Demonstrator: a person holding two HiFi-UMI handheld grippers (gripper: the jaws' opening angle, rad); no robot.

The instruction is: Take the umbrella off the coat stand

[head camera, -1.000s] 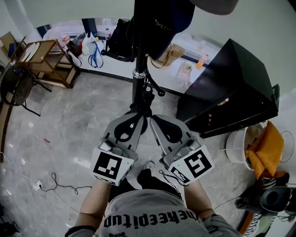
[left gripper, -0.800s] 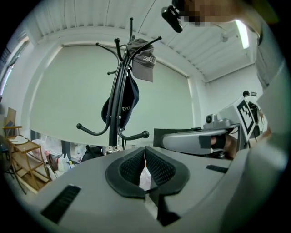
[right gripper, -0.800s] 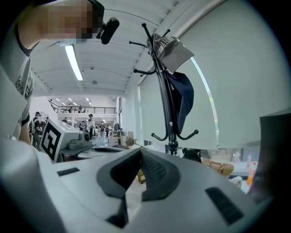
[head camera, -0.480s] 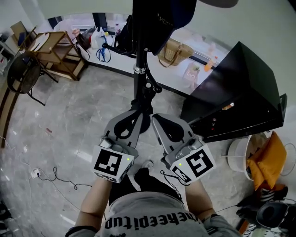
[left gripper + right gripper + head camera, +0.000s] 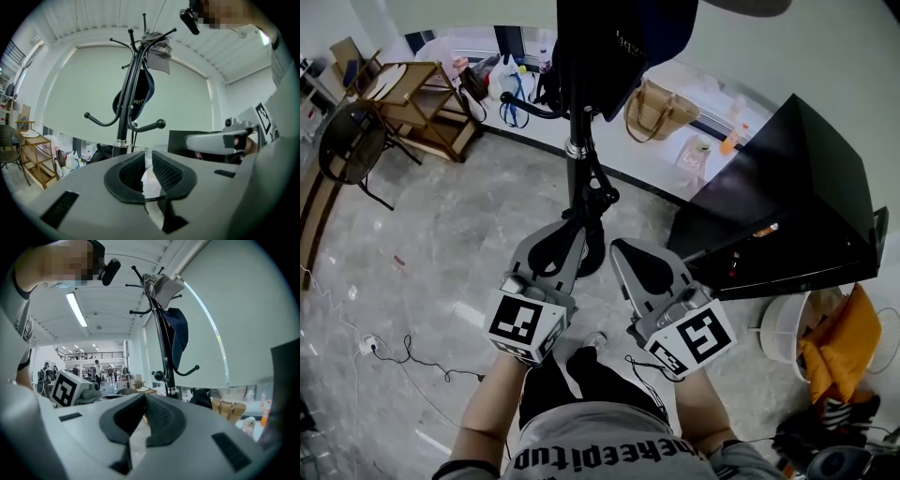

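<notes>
Straight ahead of both grippers stands the coat stand (image 5: 573, 155). High on it, against the pole, hangs what I take to be the umbrella (image 5: 137, 96), a dark navy bundle. No view shows a handle or ribs plainly, so that name is a judgement. It hangs from the upper hooks with its long axis upright, under a grey cap (image 5: 159, 49). Both the left gripper (image 5: 579, 223) and the right gripper (image 5: 617, 246) point level, side by side near the lower pole, so the umbrella lies forward of them and well above. In the left gripper view the pole sits just left of the jaw line, and in the right gripper view it sits to the right. The stand therefore falls between the two, and the left tips look the nearer in the head view. The left jaws have just been opening and stand a narrow crack apart with nothing between them. The right jaws are closed together and empty. The coming move, I judge, is a lift up the pole with the jaws widened to close across the hanging umbrella.
</notes>
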